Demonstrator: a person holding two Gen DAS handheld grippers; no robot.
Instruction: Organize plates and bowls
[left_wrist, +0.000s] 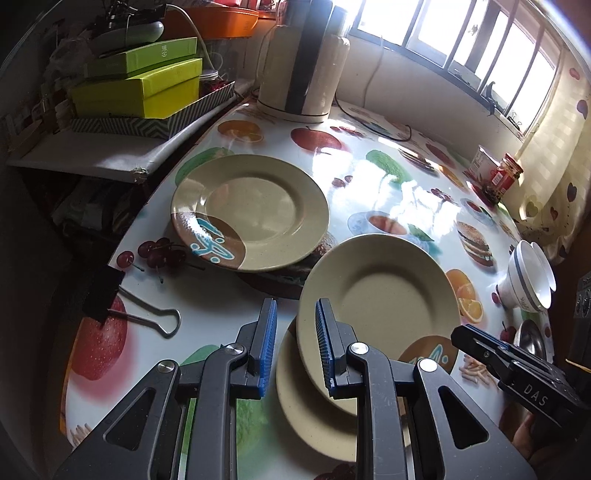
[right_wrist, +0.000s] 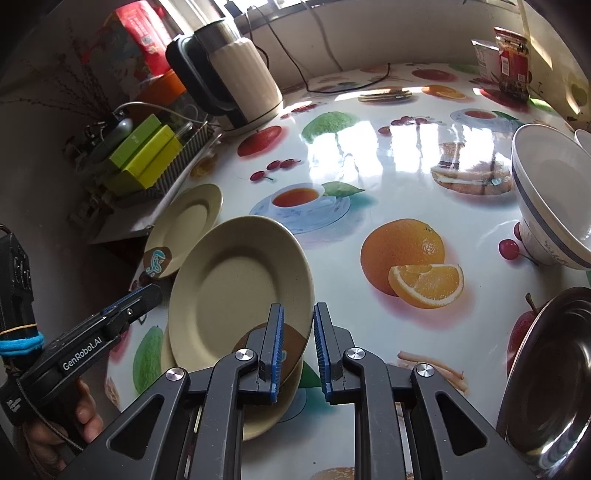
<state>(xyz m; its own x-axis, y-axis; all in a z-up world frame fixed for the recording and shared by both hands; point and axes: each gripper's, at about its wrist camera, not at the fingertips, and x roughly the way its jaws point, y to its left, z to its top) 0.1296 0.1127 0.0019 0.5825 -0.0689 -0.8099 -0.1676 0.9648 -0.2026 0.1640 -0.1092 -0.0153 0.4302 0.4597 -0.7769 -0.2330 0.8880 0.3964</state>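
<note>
Three beige plates with brown patches are on the fruit-print table. One plate (left_wrist: 251, 210) lies flat at the far left, also in the right wrist view (right_wrist: 184, 225). A second plate (left_wrist: 376, 295) leans tilted on a third plate (left_wrist: 306, 398) lying flat beneath; in the right wrist view the tilted plate (right_wrist: 236, 295) rests on the lower plate (right_wrist: 269, 410). My left gripper (left_wrist: 295, 332) is open at the tilted plate's left rim. My right gripper (right_wrist: 298, 343) is open at its right rim. White bowls (right_wrist: 550, 192) stand at right, a steel bowl (right_wrist: 550, 376) at near right.
A kettle (left_wrist: 303, 62) with its cord stands at the back. Green boxes (left_wrist: 144, 81) sit on a side shelf at left. A binder clip (left_wrist: 110, 295) lies at the table's left edge. Jars (left_wrist: 506, 173) stand at the far right by the window.
</note>
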